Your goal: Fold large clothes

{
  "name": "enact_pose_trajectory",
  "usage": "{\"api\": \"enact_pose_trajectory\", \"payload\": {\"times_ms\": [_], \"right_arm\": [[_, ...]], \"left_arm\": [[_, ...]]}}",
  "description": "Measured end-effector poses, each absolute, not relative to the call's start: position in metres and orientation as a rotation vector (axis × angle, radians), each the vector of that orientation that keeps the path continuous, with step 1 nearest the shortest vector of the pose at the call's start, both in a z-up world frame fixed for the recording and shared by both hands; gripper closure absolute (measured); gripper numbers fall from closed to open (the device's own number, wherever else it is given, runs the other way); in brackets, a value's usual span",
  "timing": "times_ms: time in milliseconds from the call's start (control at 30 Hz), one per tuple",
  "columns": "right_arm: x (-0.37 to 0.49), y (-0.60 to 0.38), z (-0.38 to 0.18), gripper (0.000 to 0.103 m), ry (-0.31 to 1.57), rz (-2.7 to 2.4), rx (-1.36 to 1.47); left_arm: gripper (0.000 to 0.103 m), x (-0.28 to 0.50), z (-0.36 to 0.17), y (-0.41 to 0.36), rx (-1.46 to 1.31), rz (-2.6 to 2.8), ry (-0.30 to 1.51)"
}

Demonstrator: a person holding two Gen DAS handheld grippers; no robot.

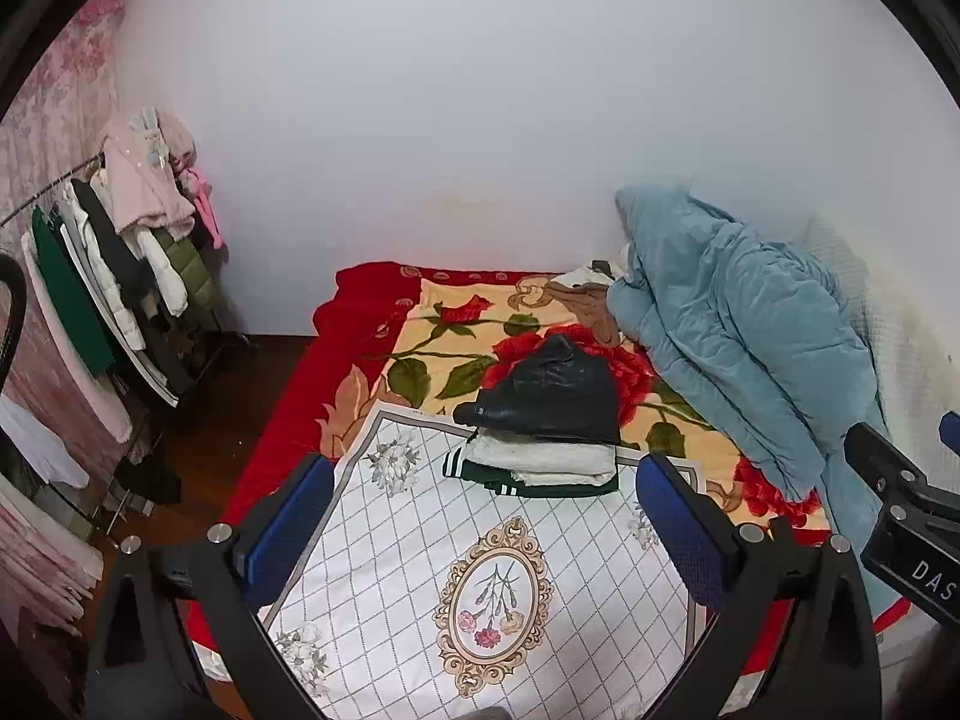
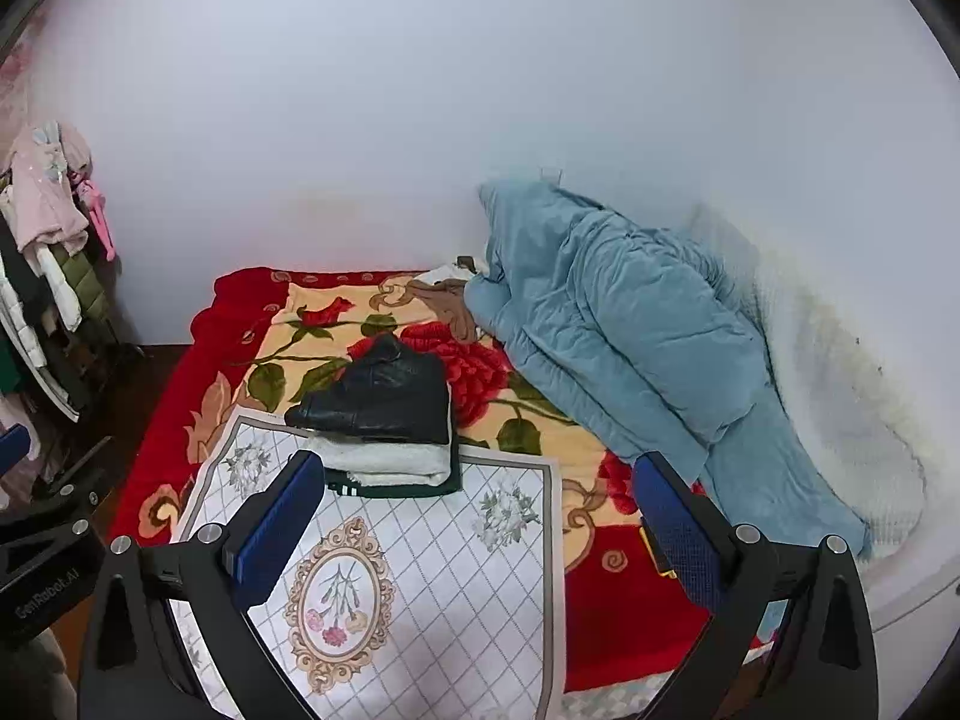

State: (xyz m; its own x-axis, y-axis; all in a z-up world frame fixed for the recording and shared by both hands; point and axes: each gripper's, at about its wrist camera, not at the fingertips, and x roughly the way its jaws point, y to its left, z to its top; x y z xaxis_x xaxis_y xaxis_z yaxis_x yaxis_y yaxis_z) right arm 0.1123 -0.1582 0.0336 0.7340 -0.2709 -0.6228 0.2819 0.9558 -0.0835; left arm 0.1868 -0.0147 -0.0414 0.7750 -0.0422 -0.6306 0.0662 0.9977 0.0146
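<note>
Resting folded at the white cloth's (image 2: 456, 570) far edge, the clothes stack (image 2: 384, 420) sits untouched; both the left gripper (image 1: 486, 528) and right gripper (image 2: 480, 522) are spread, empty. Only the left view shows the full clothes rack (image 1: 120, 276).

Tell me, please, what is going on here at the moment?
A person holds two tools above a bed, and both the left tool and the right tool are open and empty. A folded stack sits on the white mat: black jacket on top, white and green pieces under it. A blue quilt lies bunched against the wall.
</note>
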Motion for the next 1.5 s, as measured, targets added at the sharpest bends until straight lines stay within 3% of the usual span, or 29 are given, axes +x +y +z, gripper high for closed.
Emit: {"api": "enact_pose_trajectory", "payload": {"times_ms": [1500], "right_arm": [[0.085,-0.167,0.055,0.0,0.622,-0.245,0.023]], "left_arm": [[0.0,0.154,-0.013,-0.013,0.015,-0.041,0.617]]}}
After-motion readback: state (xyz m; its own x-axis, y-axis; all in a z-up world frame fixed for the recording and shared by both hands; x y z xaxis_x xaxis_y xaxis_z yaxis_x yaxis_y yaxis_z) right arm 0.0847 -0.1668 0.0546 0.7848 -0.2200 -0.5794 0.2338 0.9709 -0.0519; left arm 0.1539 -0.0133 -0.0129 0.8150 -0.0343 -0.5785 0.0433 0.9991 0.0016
